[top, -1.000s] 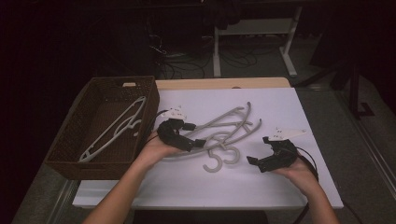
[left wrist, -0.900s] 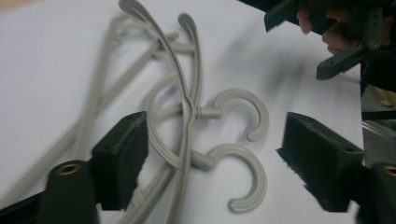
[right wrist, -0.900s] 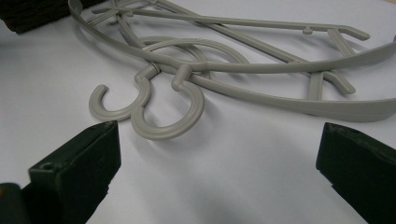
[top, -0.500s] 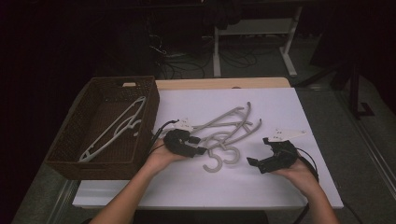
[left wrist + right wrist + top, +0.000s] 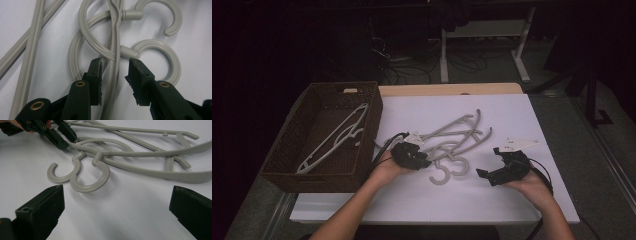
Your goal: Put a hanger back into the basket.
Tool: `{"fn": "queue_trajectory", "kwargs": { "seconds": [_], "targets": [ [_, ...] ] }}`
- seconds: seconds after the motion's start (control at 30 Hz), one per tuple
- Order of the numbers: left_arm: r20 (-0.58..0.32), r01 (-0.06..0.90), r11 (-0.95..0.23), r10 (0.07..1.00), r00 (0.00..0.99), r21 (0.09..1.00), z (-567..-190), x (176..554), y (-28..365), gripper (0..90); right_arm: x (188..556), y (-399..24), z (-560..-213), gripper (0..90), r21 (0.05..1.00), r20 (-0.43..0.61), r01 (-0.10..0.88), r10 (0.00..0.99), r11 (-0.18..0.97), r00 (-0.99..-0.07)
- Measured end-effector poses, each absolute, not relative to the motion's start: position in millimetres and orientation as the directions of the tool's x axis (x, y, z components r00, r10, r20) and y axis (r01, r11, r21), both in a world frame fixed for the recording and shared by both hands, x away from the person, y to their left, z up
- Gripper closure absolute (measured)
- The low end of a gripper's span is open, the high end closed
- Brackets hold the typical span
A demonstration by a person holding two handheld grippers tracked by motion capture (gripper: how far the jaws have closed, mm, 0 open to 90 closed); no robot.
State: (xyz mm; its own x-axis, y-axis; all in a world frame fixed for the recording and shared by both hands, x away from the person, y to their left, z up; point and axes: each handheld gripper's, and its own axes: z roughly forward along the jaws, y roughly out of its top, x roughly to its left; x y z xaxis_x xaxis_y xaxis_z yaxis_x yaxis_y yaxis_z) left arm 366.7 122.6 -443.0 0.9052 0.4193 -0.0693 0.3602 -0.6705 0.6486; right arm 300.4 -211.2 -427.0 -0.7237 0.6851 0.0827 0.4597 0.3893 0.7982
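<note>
Two grey plastic hangers (image 5: 457, 137) lie flat, overlapped & tangled, mid white worktop (image 5: 522, 200), just right of the basket. Hooks side by side at the near edge, open C-curves; arms fan away toward the far right.

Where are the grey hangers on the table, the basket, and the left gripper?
grey hangers (image 5: 460, 131), high view, crossed arms.
basket (image 5: 322, 177), high view, front wall.
left gripper (image 5: 114, 66), left gripper view, between its fingertips.
</note>
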Motion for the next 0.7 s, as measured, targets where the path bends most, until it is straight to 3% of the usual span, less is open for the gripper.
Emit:
{"fn": "queue_trajectory", "kwargs": {
  "seconds": [0.7],
  "targets": [
    [-0.035, 0.340, -0.733, 0.398, 0.917, 0.588, -447.5, 368.9, 105.3, 75.8, 300.7, -211.3, -427.2, 0.0, 0.796, 0.087, 0.464, 0.686, 0.388, -0.723]
  ]
}}
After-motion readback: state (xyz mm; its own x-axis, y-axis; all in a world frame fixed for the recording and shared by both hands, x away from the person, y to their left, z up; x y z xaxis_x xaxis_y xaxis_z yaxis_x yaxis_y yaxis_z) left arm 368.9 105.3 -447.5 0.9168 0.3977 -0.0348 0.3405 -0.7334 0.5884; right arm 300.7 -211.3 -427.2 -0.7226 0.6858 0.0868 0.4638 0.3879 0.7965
